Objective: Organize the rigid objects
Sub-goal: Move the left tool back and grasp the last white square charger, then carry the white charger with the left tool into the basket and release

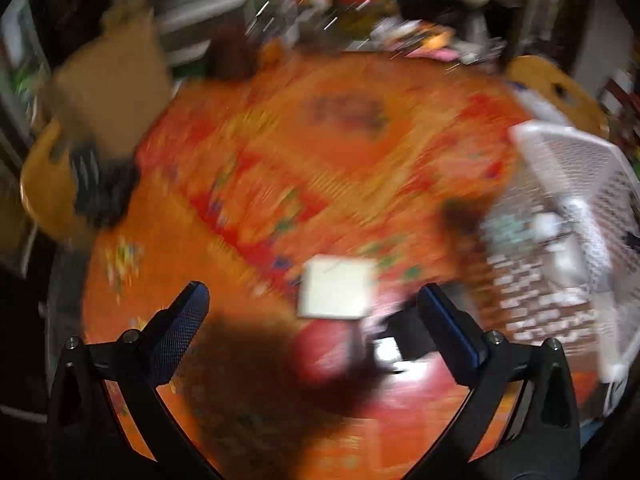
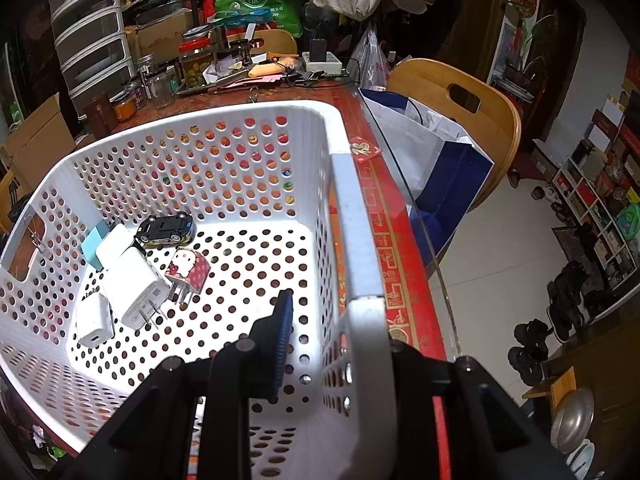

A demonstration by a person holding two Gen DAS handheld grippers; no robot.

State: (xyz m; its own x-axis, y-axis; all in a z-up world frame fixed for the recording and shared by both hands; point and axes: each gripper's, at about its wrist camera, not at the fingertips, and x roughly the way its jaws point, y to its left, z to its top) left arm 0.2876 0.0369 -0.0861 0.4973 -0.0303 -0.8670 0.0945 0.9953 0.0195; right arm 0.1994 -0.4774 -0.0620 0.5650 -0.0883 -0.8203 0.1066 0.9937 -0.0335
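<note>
One white charger (image 1: 336,292) between open left claw (image 1: 312,312) fingers — untouched.

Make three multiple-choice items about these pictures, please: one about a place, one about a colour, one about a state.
1. Where is the toy car?
A. inside the white basket
B. on the chair
C. on the floor

2. What colour is the tablecloth?
A. green
B. orange-red
C. grey

3. How are the left gripper fingers?
A. closed on a charger
B. closed on the basket rim
C. wide open, empty

Answers: 1 A, it lies on the basket floor beside the chargers. 2 B, orange-red pattern fills the left view. 3 C, nothing sits between them.
</note>
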